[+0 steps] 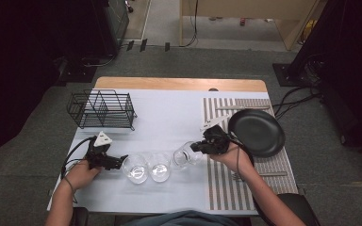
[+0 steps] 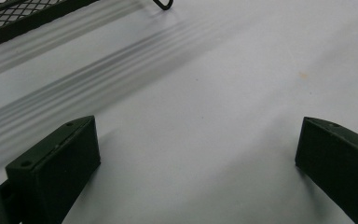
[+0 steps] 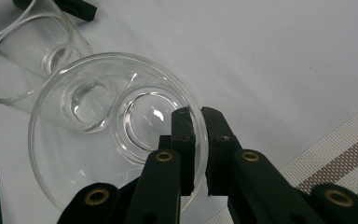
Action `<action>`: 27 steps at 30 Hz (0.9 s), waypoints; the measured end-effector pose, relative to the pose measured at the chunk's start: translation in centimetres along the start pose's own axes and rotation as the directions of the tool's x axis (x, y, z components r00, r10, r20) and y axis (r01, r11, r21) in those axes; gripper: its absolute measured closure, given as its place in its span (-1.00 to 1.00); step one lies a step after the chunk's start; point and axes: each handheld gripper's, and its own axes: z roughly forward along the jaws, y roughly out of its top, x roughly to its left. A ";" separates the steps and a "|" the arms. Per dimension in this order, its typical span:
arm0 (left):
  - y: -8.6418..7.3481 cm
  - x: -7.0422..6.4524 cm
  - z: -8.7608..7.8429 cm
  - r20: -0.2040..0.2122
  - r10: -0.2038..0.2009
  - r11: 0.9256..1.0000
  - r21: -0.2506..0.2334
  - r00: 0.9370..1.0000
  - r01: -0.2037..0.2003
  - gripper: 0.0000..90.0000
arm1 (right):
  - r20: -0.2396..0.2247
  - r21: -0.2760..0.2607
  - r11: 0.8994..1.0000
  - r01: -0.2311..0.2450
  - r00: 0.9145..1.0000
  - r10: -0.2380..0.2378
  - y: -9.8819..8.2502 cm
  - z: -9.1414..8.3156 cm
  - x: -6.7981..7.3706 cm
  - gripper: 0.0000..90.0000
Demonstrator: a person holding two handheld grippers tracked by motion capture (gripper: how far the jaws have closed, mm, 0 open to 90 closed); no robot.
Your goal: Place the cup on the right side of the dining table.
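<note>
Three clear glasses stand in a row near the table's front. My right gripper [image 1: 194,147] is shut on the rim of the rightmost glass [image 1: 185,157], which leans toward the other two. In the right gripper view one jaw sits inside that glass [image 3: 98,154] and one outside, my right gripper [image 3: 198,116] pinching its wall. The middle glass [image 1: 160,166] and the left glass [image 1: 135,168] are upright. My left gripper [image 1: 121,161] rests beside the left glass, and in its own view my left gripper [image 2: 196,126] is open over bare white cover.
A black wire rack [image 1: 102,109] stands at the back left. A black plate [image 1: 256,132] lies on a striped placemat [image 1: 226,188] at the right, with cutlery [image 1: 264,174] near its front. White cover [image 1: 169,113] spreads between rack and placemat.
</note>
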 end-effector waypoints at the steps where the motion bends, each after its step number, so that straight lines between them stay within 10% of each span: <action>1: 0.0 0.0 0.0 0.000 0.000 1.000 0.000 1.000 0.000 -1.00 | 0.001 -0.002 1.000 -0.003 1.000 0.003 0.0 0.0 -0.1 0.89; 27: 0.0 0.0 0.0 0.000 -0.001 1.000 -0.001 1.000 0.001 -1.00 | 0.018 -0.030 0.999 -0.035 0.999 0.035 0.1 -0.4 -0.6 0.89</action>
